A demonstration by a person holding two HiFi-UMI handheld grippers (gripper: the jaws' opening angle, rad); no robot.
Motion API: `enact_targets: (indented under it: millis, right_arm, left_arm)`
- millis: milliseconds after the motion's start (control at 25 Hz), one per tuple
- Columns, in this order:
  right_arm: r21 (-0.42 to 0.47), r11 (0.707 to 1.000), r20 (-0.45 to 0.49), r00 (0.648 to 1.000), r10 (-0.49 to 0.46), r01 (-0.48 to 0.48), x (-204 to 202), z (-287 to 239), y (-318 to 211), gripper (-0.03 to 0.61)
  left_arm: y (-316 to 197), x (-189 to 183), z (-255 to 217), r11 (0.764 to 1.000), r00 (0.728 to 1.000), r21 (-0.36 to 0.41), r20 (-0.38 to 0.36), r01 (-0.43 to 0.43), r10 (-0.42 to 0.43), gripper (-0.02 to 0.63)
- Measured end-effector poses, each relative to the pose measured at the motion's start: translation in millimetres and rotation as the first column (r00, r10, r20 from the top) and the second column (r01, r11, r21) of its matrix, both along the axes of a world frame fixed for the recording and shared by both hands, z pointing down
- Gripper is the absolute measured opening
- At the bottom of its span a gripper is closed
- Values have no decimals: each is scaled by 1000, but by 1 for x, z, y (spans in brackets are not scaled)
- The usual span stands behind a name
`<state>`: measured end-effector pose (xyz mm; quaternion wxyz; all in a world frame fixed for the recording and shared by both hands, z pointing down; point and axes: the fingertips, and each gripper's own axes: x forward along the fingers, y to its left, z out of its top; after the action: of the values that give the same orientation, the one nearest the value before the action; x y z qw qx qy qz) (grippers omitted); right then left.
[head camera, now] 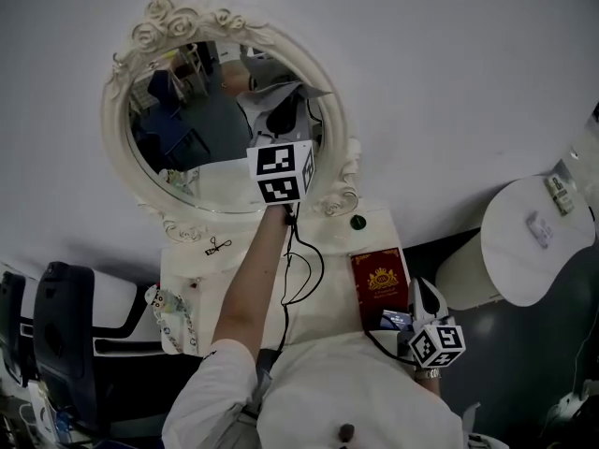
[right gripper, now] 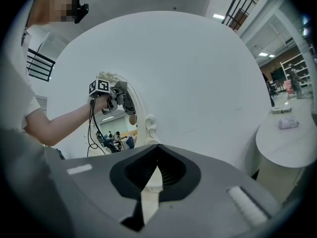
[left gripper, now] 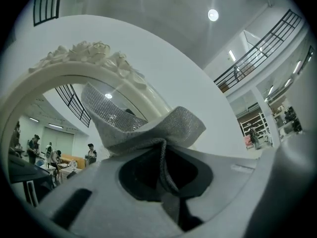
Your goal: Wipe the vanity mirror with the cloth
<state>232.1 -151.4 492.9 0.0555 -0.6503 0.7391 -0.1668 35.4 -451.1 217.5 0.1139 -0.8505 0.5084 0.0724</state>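
Two claws are in the person's hands. At the left, the oval vanity mirror (head camera: 201, 129) with its white carved frame stands on the white table (head camera: 337, 288), against the pale wall. The left claw (left gripper: 162, 142) is held up in front of the lower right part of the glass. Its jaws are narrow and pinch the grey cloth (left gripper: 148, 125), which spreads out past the tips toward the mirror. Whether the cloth touches the glass, I cannot tell. Further right, a red booklet (head camera: 379, 283) lies flat on the table. Just beside it, the right claw (right gripper: 158, 148) has its jaws together with nothing between them. At the far right stands a round white table (head camera: 533, 251).
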Motion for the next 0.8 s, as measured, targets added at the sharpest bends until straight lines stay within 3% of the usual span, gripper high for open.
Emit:
enact_targets:
  millis: [160,360,800]
  right_arm:
    - [-7,999,5,999,42,-42,16,3,5,8]
    - [-15,998,10,998,56,-55,20,5,1,8]
    - [-18,998,13,999,-52,52,-40,4,-29,8]
  left_arm:
    - [-6,18,5,1000,1000,-9,-14,-11,11,26]
    - [-16,13,15,999,1000,-39,-18,-3,2,26]
    - [-23,-62,26,997,995,-23,58,79,-77,26]
